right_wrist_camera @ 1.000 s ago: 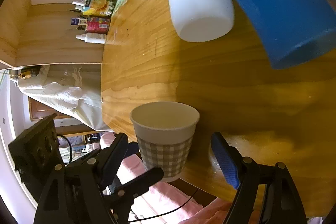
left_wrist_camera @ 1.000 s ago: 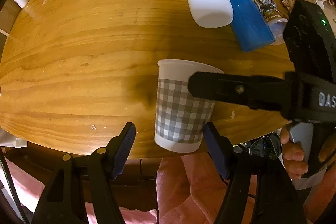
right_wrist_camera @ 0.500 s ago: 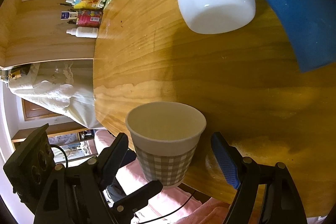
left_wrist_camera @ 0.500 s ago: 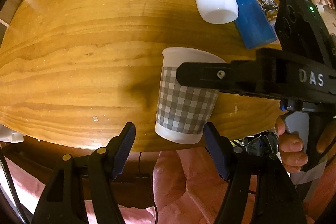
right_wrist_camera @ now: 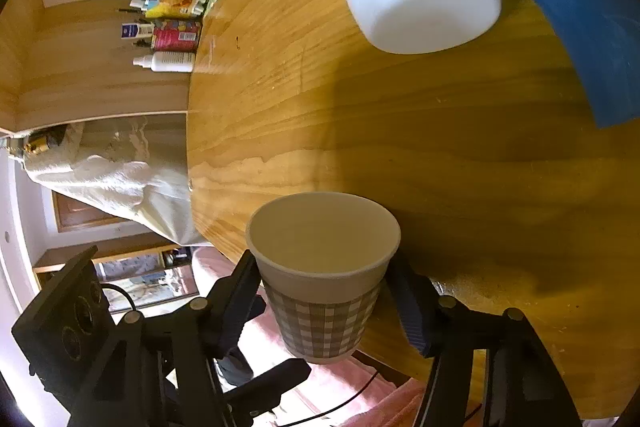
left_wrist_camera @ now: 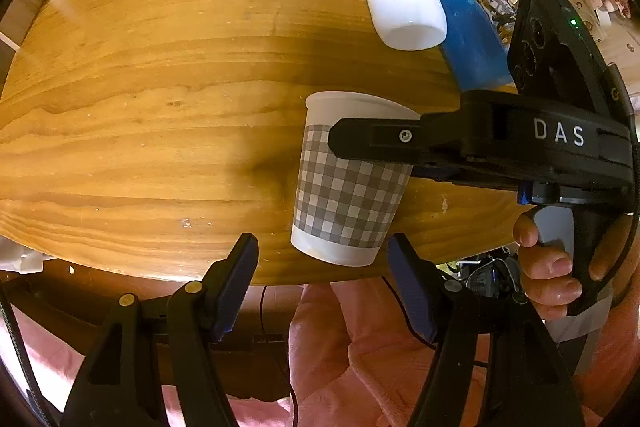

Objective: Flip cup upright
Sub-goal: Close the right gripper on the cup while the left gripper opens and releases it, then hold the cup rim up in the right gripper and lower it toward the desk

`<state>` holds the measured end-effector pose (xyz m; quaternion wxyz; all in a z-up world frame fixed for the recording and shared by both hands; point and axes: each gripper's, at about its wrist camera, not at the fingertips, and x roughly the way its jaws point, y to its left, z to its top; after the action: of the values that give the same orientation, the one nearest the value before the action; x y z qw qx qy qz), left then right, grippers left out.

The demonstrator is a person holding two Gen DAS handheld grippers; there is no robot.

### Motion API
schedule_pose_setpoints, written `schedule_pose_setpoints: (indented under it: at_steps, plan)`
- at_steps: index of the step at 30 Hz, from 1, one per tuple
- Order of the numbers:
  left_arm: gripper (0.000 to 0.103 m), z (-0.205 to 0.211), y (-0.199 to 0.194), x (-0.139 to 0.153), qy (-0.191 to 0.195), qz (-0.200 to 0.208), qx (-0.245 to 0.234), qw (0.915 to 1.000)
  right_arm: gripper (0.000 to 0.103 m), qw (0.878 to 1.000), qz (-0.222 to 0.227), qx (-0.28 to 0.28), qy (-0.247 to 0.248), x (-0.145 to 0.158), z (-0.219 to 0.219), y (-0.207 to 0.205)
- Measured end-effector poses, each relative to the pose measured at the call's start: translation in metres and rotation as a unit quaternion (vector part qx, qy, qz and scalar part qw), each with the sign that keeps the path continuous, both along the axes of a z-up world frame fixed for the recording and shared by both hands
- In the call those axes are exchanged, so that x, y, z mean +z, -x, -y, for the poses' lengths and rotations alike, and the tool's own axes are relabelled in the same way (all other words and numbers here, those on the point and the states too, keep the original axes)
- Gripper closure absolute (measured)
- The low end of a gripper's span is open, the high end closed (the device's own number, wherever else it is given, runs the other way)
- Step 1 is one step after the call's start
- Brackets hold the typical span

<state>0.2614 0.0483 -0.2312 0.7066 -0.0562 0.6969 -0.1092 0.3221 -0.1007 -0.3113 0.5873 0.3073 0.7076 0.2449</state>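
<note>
The gingham paper cup (left_wrist_camera: 346, 187) is standing mouth-up at the near edge of the wooden worktop (left_wrist_camera: 160, 99), its base seemingly resting on the wood just inside the rim. Half a second ago the right hand-held gripper (right_wrist_camera: 324, 291) was standing with clear gaps on both sides of the cup; now its blue pads (right_wrist_camera: 408, 311) are pressing against the wall just under the white rim band, so it is clamping onto the cup. In the left wrist view its black finger is crossing the front of the upper cup body.

The left hand-held gripper (left_wrist_camera: 324, 279) is hanging just short of the cup's base with its jaws spread wide, one pad on each side and touching nothing.

Judging from this, the flip itself looks finished, since the open mouth (right_wrist_camera: 323, 233) is facing up. The fresh closing of the right jaws suggests the person is taking hold to steady or reposition the cup, perhaps to bring it farther from the edge. A thin paper wall will likely buckle under a hard squeeze, so a light grip suits it.

Beyond, at the far right of the worktop, a white mug (left_wrist_camera: 402, 7) is lying on its side, touching a blue cup (left_wrist_camera: 474, 43) also on its side. Bottles and cartons (right_wrist_camera: 168, 27) are lining the shelf beyond the worktop's left end.
</note>
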Motion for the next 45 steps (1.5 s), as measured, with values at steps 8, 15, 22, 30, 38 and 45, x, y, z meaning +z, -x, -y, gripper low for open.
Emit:
schedule_pose_setpoints:
  at_steps: [8,15,22,30,38,45]
  plan:
    - [0.032,0.009,0.005,0.005,-0.005,0.003,-0.007,1.0000,0.044,1.000,0.015,-0.019,-0.007,0.010,0.009,0.001]
    - [0.032,0.018,0.014,0.010,-0.006,0.021,-0.017,0.9996,0.045,0.998,0.052,-0.030,0.012,0.029,0.017,0.002]
    - [0.032,0.022,0.024,0.024,-0.010,0.060,-0.017,0.9980,0.045,0.992,0.108,-0.028,0.060,0.049,0.025,0.011]
    - [0.032,0.024,0.032,0.030,-0.021,0.084,-0.010,0.9962,0.045,0.960,0.239,-0.026,0.141,0.079,0.032,0.032]
    - [0.032,0.030,0.040,0.026,-0.031,0.075,-0.011,0.9966,0.044,0.902,0.378,-0.011,0.209,0.090,0.041,0.065]
    - [0.032,0.038,0.043,0.020,-0.038,0.058,-0.013,0.9975,0.043,0.855,0.461,-0.036,0.233,0.086,0.055,0.088]
